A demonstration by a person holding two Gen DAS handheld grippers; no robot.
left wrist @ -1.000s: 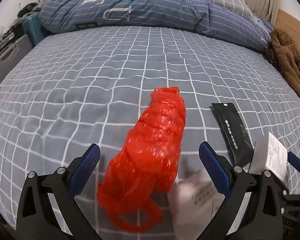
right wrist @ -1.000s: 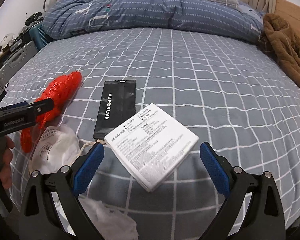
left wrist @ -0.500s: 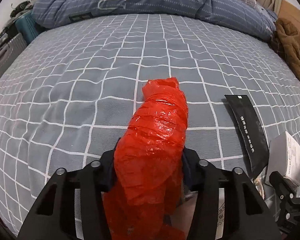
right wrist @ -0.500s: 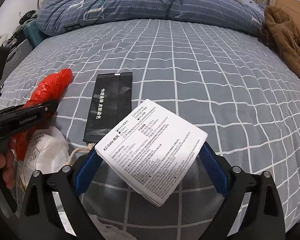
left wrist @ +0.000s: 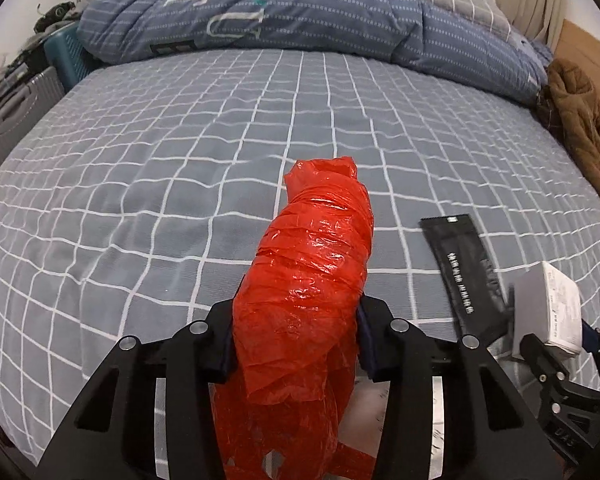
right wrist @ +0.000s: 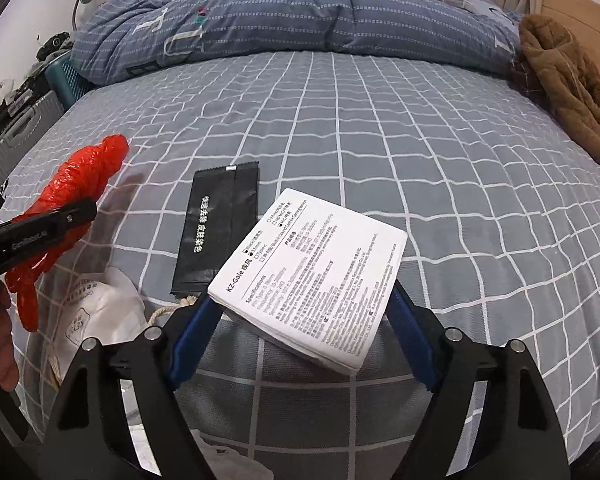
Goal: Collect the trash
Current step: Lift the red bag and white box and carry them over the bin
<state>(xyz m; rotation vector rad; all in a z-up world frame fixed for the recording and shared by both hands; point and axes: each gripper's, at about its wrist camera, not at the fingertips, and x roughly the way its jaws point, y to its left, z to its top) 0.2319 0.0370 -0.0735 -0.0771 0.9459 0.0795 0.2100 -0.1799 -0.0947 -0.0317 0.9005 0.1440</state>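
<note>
A crumpled red plastic bag (left wrist: 312, 280) sticks up between the blue pads of my left gripper (left wrist: 296, 320). The jaws are closing and both pads press into it. From the right wrist view the bag (right wrist: 84, 172) hangs in that gripper (right wrist: 60, 220) at the left. A white printed box (right wrist: 312, 276) lies tilted between the fingers of my right gripper (right wrist: 300, 300), whose jaws are closing with both pads against its edges. A black sachet (right wrist: 220, 236) lies flat on the checked bedsheet (right wrist: 380, 140) just beyond the box.
A white pouch with a string (right wrist: 100, 312) lies at the near left, crumpled white paper (right wrist: 228, 452) by the bed's front edge. A folded blue quilt (right wrist: 300, 20) fills the back, a brown coat (right wrist: 568, 92) the right. A grey suitcase (right wrist: 20, 136) stands left of the bed.
My left gripper closed from wide open onto the red bag. The right gripper's fingers narrowed onto the white box, which now sits tilted between them.
</note>
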